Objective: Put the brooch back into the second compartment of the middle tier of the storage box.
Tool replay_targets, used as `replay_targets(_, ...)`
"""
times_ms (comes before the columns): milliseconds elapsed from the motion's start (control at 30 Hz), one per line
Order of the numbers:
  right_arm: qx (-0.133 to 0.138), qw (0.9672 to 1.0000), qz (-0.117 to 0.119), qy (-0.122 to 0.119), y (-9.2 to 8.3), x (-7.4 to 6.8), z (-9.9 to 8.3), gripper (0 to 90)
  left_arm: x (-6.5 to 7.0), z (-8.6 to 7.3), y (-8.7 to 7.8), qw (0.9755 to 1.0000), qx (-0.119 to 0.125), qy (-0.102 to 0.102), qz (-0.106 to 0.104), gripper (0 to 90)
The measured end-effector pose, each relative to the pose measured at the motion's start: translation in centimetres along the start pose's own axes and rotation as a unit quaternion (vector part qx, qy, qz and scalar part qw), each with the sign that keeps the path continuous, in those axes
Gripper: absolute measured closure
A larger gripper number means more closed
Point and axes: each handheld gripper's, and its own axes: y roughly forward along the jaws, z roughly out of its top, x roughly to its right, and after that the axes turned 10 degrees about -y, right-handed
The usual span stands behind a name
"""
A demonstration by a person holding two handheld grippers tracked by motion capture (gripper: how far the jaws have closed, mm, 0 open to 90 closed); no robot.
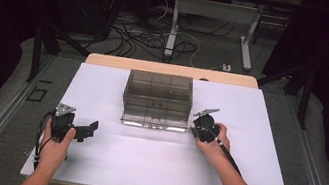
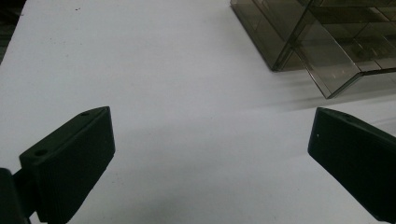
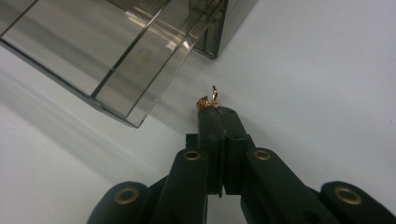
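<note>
A person sits at a white tabletop with a hand-held gripper in each hand. In the middle of the tabletop stands a smoky clear plastic box divided into compartments, with a drawer or flap at its front that looks partly out.

The right gripper, just beside the box's front right corner, has its jaws pressed fully together on a tiny gold piece, perhaps an earring or a clasp; too small to tell for sure. Only a sliver of it pokes out above the tips, just off the corner of the box.

The left gripper rests well apart, near the left edge of the tabletop, its jaws spread wide with nothing between them.

Risks, as a judgement: the gold piece is pinched at the very tips, so a slight twist or a knock against the box's hard edge could flick it out, and it would be hard to find or pick up again from the flat surface. The light box is not steadied by the left gripper and could slide if nudged. Dropping the piece from a height could send it into the wrong compartment
</note>
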Motion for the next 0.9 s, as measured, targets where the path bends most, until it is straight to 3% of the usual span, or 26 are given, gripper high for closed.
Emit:
replay_targets(367, 0.01, 0.9985, 0.021, 0.049, -0.42, 0.28, 0.1, 89.8, 0.02, -0.03, 0.06, 1.0, 0.002, -0.001, 0.001, 0.7)
replay_targets(433, 0.025, 0.9973, 0.028, 0.063, -0.33, 0.34, 0.05, 89.8, 0.02, -0.03, 0.06, 1.0, 0.002, -0.001, 0.0, 0.7)
replay_targets(500, 0.017, 0.9968, 0.026, 0.074, -0.5, 0.37, 0.11, 89.8, 0.02, -0.02, 0.06, 1.0, 0.002, -0.001, 0.0, 0.7)
replay_targets(900, 0.032, 0.9932, 0.038, 0.105, -0.92, 0.83, 0.01, 89.8, 0.04, -0.01, 0.03, 1.0, -0.001, -0.002, -0.002, 0.7)
